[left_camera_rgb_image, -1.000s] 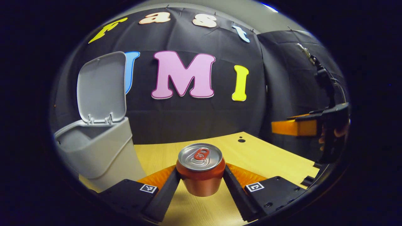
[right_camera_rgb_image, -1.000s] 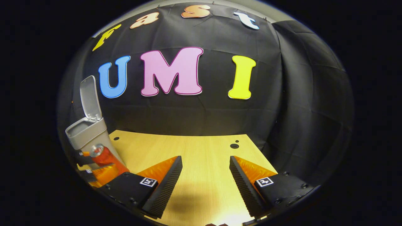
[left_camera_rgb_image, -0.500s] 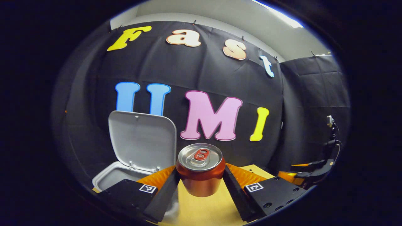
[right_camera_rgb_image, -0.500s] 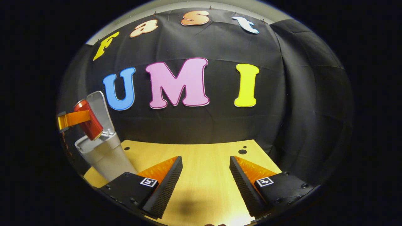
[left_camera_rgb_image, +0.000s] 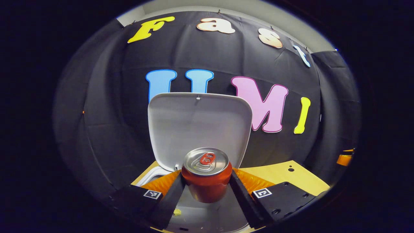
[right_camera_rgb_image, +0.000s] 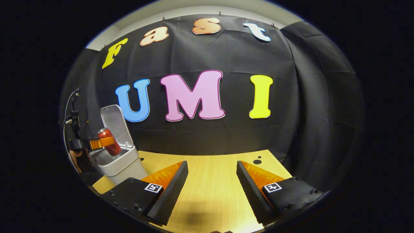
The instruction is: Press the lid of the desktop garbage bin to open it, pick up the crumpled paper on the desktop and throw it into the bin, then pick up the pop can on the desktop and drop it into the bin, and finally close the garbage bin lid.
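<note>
The grey desktop garbage bin (left_camera_rgb_image: pixel 207 216) stands open, its lid (left_camera_rgb_image: pixel 199 124) tipped up behind the mouth, and in the left gripper view a small yellowish scrap (left_camera_rgb_image: pixel 177 212) lies on the pale inside of the bin; whether that scrap is the crumpled paper cannot be made out. The red pop can (left_camera_rgb_image: pixel 206 176) hangs upright directly over the bin's open mouth, silver top and red pull tab facing the camera, with the left gripper (left_camera_rgb_image: pixel 207 191) clamped on it, one finger pressed to each side of the can's body. The bin's front rim is cut off at the bottom of that view. In the right gripper view the same can (right_camera_rgb_image: pixel 109 145) shows small at the far left, held tilted just above the bin (right_camera_rgb_image: pixel 121 163) in front of its raised lid (right_camera_rgb_image: pixel 115 124), beside the hand (right_camera_rgb_image: pixel 75 158) that carries the left gripper. The right gripper (right_camera_rgb_image: pixel 212 184) hovers over the bare wooden worktop (right_camera_rgb_image: pixel 213 168), its fingers spread wide apart and holding nothing, well apart from the bin.
</note>
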{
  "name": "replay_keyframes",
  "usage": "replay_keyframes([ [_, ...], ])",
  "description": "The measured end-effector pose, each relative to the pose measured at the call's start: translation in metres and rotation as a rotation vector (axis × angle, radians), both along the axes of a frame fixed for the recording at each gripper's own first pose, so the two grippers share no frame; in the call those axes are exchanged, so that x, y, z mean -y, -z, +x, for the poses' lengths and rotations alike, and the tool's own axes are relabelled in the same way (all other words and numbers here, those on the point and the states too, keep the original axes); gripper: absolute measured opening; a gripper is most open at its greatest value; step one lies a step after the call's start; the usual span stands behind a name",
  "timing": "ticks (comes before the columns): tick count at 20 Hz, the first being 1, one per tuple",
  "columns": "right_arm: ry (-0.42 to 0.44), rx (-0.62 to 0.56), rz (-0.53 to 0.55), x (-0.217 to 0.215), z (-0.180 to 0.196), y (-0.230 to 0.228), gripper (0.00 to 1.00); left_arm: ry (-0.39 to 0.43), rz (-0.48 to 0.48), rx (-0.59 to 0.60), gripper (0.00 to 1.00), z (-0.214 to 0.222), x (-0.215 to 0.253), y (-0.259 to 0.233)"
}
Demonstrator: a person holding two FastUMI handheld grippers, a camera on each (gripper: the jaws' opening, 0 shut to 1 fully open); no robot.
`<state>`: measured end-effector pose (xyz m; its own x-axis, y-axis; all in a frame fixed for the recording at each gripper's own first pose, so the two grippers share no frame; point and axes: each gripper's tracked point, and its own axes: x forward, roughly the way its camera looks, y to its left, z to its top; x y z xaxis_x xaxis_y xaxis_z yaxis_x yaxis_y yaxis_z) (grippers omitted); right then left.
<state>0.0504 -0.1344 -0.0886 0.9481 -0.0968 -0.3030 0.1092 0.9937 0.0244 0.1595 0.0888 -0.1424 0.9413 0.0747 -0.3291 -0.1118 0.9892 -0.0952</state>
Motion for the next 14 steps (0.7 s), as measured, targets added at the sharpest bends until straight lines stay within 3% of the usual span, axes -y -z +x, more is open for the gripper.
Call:
replay_keyframes([
  [8, -0.009, -0.035, 0.02, 0.0, 0.007, 0.012, 0.97, -0.035, 0.028, -0.048, 0.9, -0.009, -0.022, 0.02],
  [14, -0.095, -0.022, 0.019, -0.022, 0.03, 0.004, 0.97, -0.083, 0.089, 0.042, 0.92, -0.007, -0.035, -0.036],
])
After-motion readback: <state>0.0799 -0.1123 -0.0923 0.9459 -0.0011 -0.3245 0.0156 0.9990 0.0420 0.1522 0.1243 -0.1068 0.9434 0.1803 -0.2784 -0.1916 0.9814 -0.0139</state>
